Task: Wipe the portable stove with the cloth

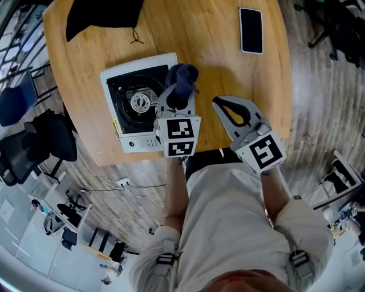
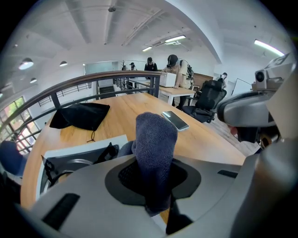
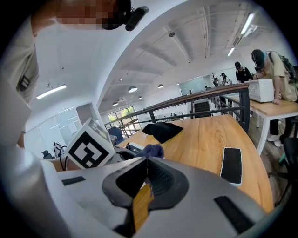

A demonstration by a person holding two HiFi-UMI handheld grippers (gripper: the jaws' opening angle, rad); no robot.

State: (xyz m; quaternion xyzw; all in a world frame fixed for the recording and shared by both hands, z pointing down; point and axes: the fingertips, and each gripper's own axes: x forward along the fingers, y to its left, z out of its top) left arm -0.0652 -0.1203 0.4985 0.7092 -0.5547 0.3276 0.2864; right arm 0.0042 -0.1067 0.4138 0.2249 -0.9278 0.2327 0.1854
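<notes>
The portable stove (image 1: 137, 102), white with a black top and a round burner, sits on the wooden table near its front edge. My left gripper (image 1: 175, 96) is shut on a dark blue cloth (image 1: 182, 78), which stands bunched above the stove's right edge. In the left gripper view the cloth (image 2: 156, 148) rises from between the jaws of the left gripper (image 2: 157, 179), with the stove (image 2: 77, 160) at the lower left. My right gripper (image 1: 219, 103) hangs to the right of the stove over bare wood. The right gripper (image 3: 147, 162) is shut with nothing in it.
A black phone (image 1: 251, 29) lies at the table's (image 1: 222, 51) far right, and a black bag (image 1: 102, 14) lies at the far left. Office chairs (image 1: 34, 145) stand on the floor to the left. A railing (image 2: 93, 83) runs behind the table, and people stand at a desk beyond it.
</notes>
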